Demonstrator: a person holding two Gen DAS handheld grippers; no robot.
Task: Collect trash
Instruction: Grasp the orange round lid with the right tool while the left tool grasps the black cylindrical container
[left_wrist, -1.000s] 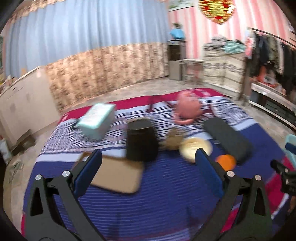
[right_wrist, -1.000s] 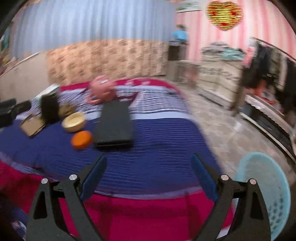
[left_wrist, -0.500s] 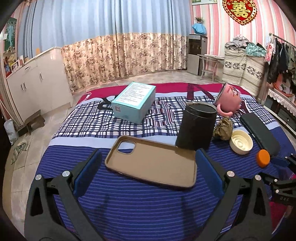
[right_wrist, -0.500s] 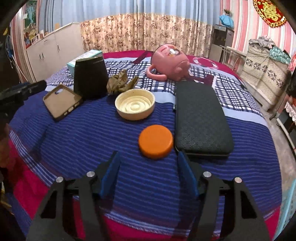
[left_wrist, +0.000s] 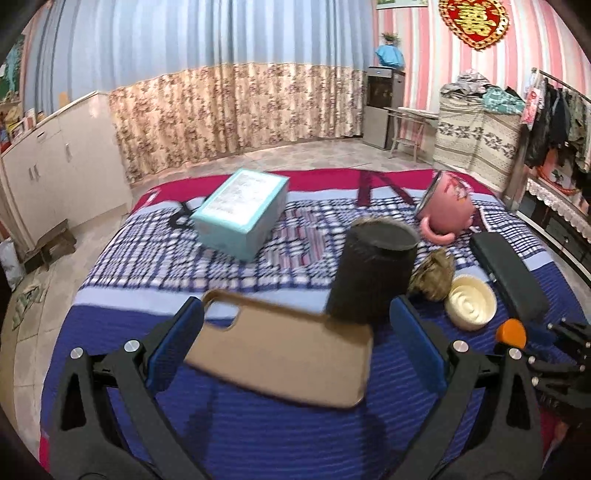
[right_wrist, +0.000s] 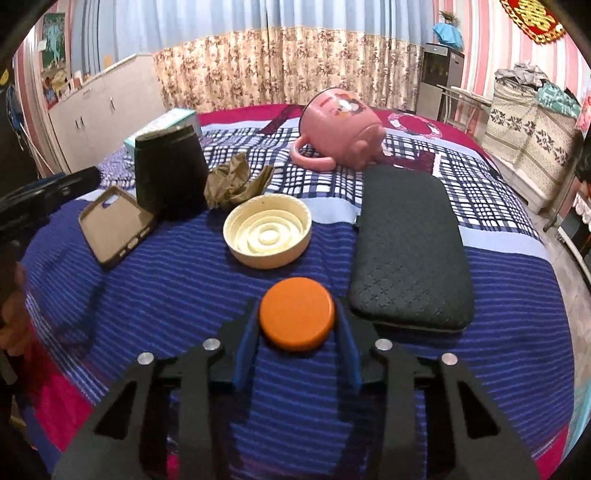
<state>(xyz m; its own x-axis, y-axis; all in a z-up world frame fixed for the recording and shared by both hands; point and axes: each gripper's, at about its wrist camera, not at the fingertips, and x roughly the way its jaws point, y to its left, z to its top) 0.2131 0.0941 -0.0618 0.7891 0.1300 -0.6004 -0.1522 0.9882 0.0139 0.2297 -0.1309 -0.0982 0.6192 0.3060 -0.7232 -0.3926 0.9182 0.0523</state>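
An orange cap (right_wrist: 296, 318) lies on the blue striped cloth, and my right gripper (right_wrist: 297, 343) is shut on it from both sides. The cap also shows at the right of the left wrist view (left_wrist: 511, 332). A cream lid (right_wrist: 267, 235) lies just beyond it, with crumpled brown paper (right_wrist: 236, 181) behind that. My left gripper (left_wrist: 295, 347) is open and empty, low over a tan phone case (left_wrist: 280, 354). The cream lid (left_wrist: 470, 306) and crumpled paper (left_wrist: 436, 273) lie to its right.
A black cup (left_wrist: 373, 273) stands behind the phone case. A teal box (left_wrist: 242, 210) and a tipped pink mug (left_wrist: 448, 210) lie farther back. A black pouch (right_wrist: 408, 243) lies right of the cap. The table (right_wrist: 517, 332) drops off near the right.
My right gripper moved forward and closed on the orange cap. My left gripper came lower and closer over the phone case.
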